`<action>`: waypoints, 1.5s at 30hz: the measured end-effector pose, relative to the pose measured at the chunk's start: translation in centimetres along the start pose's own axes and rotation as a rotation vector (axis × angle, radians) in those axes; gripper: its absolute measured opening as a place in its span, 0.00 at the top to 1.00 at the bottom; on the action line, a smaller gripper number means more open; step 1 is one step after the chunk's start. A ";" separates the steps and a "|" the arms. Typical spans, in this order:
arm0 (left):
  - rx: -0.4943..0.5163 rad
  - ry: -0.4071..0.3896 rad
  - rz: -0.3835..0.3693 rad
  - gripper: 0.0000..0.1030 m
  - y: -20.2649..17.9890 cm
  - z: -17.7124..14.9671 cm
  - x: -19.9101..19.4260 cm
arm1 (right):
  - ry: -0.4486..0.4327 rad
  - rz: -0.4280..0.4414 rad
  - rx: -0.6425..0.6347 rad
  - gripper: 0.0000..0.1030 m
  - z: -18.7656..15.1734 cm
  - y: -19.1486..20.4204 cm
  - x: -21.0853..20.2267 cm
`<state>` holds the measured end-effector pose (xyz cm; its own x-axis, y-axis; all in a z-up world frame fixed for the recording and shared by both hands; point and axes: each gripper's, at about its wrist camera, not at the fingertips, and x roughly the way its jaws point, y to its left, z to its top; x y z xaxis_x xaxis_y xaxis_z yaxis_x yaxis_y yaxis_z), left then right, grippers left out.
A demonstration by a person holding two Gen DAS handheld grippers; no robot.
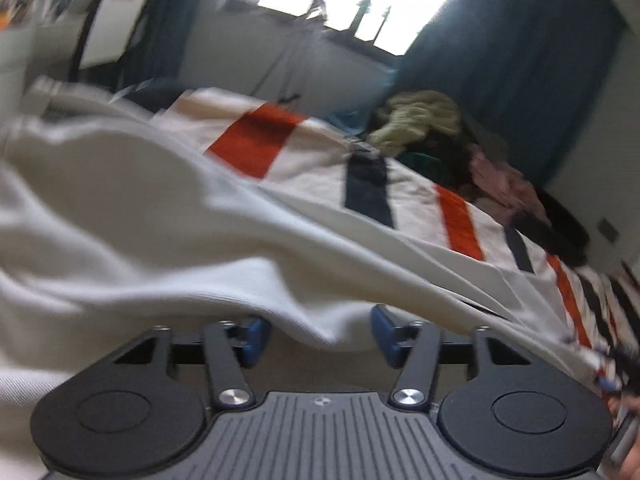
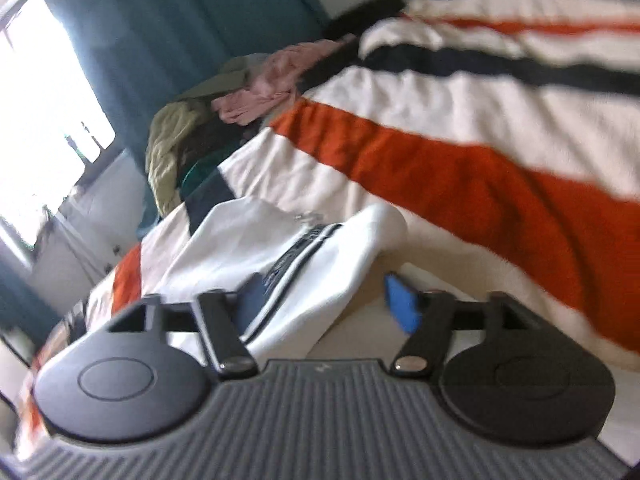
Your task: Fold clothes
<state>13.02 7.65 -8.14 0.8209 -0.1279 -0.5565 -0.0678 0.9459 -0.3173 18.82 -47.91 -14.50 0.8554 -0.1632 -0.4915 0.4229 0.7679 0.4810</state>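
Observation:
A white garment (image 1: 132,216) lies over my left gripper (image 1: 318,336) and fills the left of the left wrist view. The blue pads (image 1: 254,338) stand wide apart and the cloth drapes between them, so the jaws are open. In the right wrist view the same white garment (image 2: 320,264), with a dark striped band, lies on the bed. My right gripper (image 2: 328,304) is open, its blue pads (image 2: 402,304) apart, with a fold of the garment between them. Both views are blurred.
The bed is covered by a white blanket (image 1: 304,152) with orange and dark stripes; it also shows in the right wrist view (image 2: 460,168). A pile of other clothes (image 1: 432,128) lies at the far side (image 2: 208,120). Blue curtains (image 1: 500,60) and a bright window stand behind.

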 end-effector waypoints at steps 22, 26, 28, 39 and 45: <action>0.229 -0.174 -0.011 0.05 -3.7 -4.1 -16.4 | -0.010 0.323 -0.454 0.21 -9.3 11.6 -24.1; 0.236 -0.185 -0.010 0.01 -3.3 -5.3 -18.0 | -0.031 0.319 -0.485 0.21 -10.8 12.0 -25.4; 0.250 -0.184 -0.019 0.00 -3.4 -6.0 -18.3 | -0.037 0.313 -0.493 0.21 -11.1 12.2 -25.3; 0.319 -0.107 -0.011 0.00 -4.8 -7.7 -15.9 | -0.012 0.236 -0.443 0.21 -11.5 11.5 -23.1; 0.323 -0.076 -0.001 0.00 -4.6 -8.0 -15.2 | 0.022 0.122 -0.371 0.21 -11.2 10.3 -21.9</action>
<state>-3.72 2.83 -4.36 0.8616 -0.1173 -0.4938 0.1058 0.9931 -0.0513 1.12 -29.51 -6.91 0.8846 -0.0468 -0.4641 0.1781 0.9534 0.2434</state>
